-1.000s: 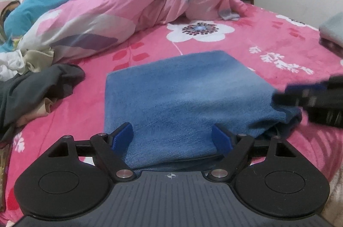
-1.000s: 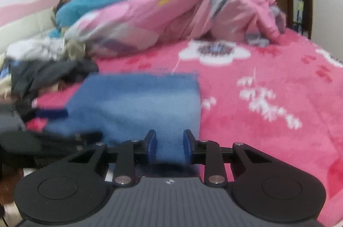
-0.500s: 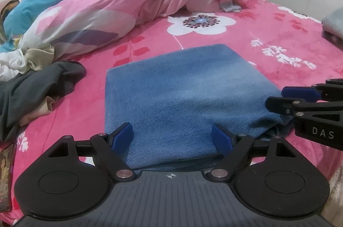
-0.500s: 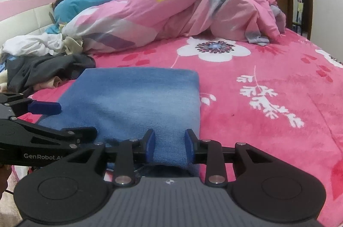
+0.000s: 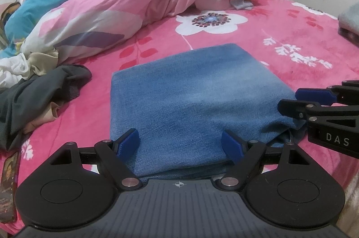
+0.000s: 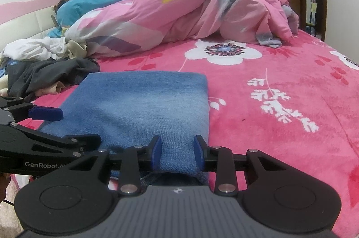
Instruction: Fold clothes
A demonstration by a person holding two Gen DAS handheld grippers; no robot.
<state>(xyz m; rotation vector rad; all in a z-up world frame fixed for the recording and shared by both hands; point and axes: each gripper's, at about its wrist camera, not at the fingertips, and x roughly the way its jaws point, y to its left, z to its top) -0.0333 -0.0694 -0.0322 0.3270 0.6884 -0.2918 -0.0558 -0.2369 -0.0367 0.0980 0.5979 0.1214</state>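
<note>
Denim fold lies between the wide left claw; right claw loosening around its edge.

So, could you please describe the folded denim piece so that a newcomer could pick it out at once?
Start from the pink floral bedspread covering the bed. At its near edge, in front of the heaped pink duvet, lies the folded blue denim garment. It alone is a flat, neat rectangle; the dark grey clothes beside it are crumpled.
</note>
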